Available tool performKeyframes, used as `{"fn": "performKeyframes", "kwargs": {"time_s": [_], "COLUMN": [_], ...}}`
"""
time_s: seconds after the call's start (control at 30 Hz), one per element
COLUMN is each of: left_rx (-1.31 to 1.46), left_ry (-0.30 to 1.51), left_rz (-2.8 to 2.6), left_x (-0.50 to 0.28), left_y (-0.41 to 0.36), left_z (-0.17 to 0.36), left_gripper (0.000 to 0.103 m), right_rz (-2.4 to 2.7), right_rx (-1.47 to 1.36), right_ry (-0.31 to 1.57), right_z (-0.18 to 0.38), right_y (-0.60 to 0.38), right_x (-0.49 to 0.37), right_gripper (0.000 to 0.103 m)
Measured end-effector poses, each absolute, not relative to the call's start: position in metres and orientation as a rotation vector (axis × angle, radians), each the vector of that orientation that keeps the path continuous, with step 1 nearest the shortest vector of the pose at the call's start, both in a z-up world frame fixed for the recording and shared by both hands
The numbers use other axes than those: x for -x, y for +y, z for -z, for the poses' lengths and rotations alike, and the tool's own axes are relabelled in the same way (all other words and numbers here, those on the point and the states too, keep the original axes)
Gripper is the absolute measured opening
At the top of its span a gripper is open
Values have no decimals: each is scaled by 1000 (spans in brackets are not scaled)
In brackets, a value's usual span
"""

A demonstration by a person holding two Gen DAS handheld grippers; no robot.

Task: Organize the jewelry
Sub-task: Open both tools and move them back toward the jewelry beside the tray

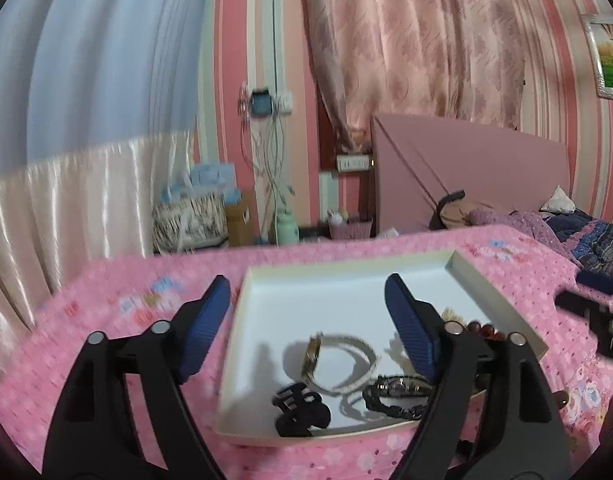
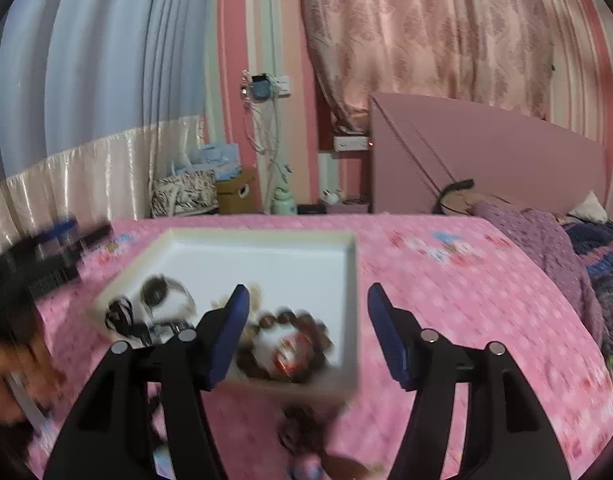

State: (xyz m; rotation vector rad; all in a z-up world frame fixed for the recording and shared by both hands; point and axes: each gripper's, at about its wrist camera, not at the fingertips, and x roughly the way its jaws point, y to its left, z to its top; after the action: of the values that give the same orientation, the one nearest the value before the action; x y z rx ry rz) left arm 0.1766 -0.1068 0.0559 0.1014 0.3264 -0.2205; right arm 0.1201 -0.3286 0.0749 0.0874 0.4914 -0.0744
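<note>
A white tray (image 1: 346, 266) lies on the pink bedspread (image 1: 126, 320). In it are a gold-faced watch (image 1: 313, 354) with a pale band, a black hair claw (image 1: 300, 408), a black bracelet (image 1: 398, 394) and brown beads (image 1: 478, 326), partly hidden by a finger. My left gripper (image 1: 308, 284) hovers open over the tray's near side, with nothing between its blue pads. In the right wrist view my right gripper (image 2: 309, 294) is open over the tray's (image 2: 266, 236) near right corner, beside a brown bead bracelet (image 2: 290, 332). More brown beads (image 2: 302, 428) lie on the bedspread in front of the tray.
A heap of purple and dark clothes (image 2: 566, 248) lies on the right of the bed, before a pink headboard (image 2: 486, 152). Bags and boxes (image 2: 186, 192) stand beyond the far edge. A blurred hand (image 2: 10, 376) shows at the lower left.
</note>
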Motion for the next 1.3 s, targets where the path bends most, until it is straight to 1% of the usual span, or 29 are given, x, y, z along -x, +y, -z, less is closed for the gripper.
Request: {"fn": "performKeyframes", "kwargs": {"time_s": [0.03,0.2,0.43,0.63,0.7,0.77,0.83,0.97,1.0,1.1,1.2,1.3], "left_rx": [-111,-111,-140,-111,-99,-107,-87,-143,-147,-122,-84,-56], "left_ry": [313,320,335,392,397,398,388,407,406,424,469,469], "left_rz": [210,208,102,45,27,15,8,9,9,44,47,33], "left_x": [-170,-138,-75,-51,-43,-40,-37,-43,-43,-46,-56,-56], "left_y": [-104,-77,-20,8,17,23,28,14,13,17,23,27], "left_z": [-62,-69,-41,-17,-10,-3,-3,-1,-1,-2,1,2], "left_gripper": [85,85,85,86,86,86,86,86,86,94,95,95], "right_rz": [85,99,94,91,111,131,140,175,179,178,195,201], "right_rx": [-96,-113,-73,-63,-54,-90,-196,-319,-320,-268,-200,-135], "right_ry": [497,533,557,567,561,568,565,599,606,624,640,644], "right_z": [-72,-58,-47,-41,-37,-33,-30,-20,-19,-17,-18,-19], "right_y": [-334,-351,-347,-344,-351,-367,-388,-411,-411,-401,-389,-379], "right_x": [-113,-85,-49,-18,0,12,19,16,15,11,7,6], "right_gripper": [62,62,62,62,70,71,71,71,71,71,71,71]}}
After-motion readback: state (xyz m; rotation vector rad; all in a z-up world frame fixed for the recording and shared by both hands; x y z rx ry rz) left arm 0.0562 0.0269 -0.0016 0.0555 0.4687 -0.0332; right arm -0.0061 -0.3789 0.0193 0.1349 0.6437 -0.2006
